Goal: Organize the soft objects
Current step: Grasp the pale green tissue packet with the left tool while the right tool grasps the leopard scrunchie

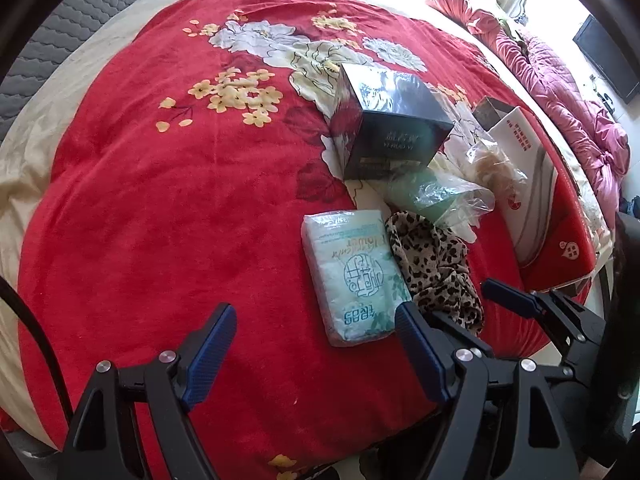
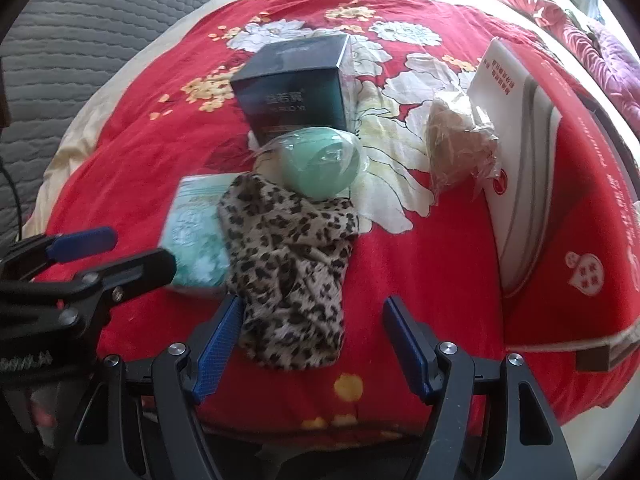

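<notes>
A leopard-print cloth (image 2: 288, 264) lies crumpled on the red floral blanket (image 2: 432, 264). My right gripper (image 2: 312, 308) stands open just above it, its near end between the blue pads, which do not press on it. Left of the cloth (image 1: 436, 268) lies a pale green tissue pack (image 1: 352, 276). My left gripper (image 1: 314, 316) is open, with its right finger (image 1: 412, 328) over the pack's near corner. Beyond the cloth sit a green soft item in a clear bag (image 2: 320, 168) and a beige fluffy item in a bag (image 2: 452, 148).
A dark box (image 1: 388, 120) stands behind the bagged items. A large white and red box (image 2: 528, 168) stands on the right. Pink quilted bedding (image 1: 568, 92) is heaped at the far right, and a grey quilted surface (image 2: 80, 32) borders the blanket on the left.
</notes>
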The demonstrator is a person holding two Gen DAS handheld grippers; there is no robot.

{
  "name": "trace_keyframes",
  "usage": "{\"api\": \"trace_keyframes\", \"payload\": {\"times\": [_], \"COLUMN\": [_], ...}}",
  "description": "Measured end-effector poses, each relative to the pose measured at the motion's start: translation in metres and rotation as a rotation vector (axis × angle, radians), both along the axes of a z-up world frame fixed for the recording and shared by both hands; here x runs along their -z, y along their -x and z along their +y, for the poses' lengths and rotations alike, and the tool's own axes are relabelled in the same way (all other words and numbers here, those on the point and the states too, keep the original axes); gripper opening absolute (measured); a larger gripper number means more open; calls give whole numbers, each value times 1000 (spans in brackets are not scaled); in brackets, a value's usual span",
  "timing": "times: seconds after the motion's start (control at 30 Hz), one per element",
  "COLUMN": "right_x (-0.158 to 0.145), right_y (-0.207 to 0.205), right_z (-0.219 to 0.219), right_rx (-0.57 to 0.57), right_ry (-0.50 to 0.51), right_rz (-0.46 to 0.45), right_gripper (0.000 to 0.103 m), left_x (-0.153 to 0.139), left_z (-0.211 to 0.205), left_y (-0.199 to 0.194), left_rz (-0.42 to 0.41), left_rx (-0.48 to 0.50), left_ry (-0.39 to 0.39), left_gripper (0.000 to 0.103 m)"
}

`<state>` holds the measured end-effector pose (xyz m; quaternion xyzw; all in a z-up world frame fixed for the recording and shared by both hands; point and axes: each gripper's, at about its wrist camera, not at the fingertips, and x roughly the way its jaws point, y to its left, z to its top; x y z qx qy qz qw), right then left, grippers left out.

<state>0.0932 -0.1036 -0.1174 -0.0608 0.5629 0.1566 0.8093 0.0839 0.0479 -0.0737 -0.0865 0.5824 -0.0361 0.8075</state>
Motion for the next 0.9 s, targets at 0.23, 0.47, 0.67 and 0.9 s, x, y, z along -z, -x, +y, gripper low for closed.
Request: {"api": "trace_keyframes", "payload": {"times": [0.23, 0.47, 0.67, 0.9], "right_x": [1, -4, -10, -20], "right_y": [-12, -17, -14, -8], "right_z": [-15, -43, -53, -64], "right_rx": [78, 131, 145, 154], "right_ry": [30, -59, -104, -136], "right_rz": [-45, -33, -30, -38], "right_gripper": [47, 18, 15, 15], "left_x": [5, 15, 27, 39], "left_z": [-6, -24, -37, -32], "left_y": [-11, -24, -33, -38], "left_rz": [3, 24, 48, 69], "left_rx": [15, 42, 66, 19], "left_ry": [8, -10, -75, -40], "left_gripper": [81, 81, 84, 84]}}
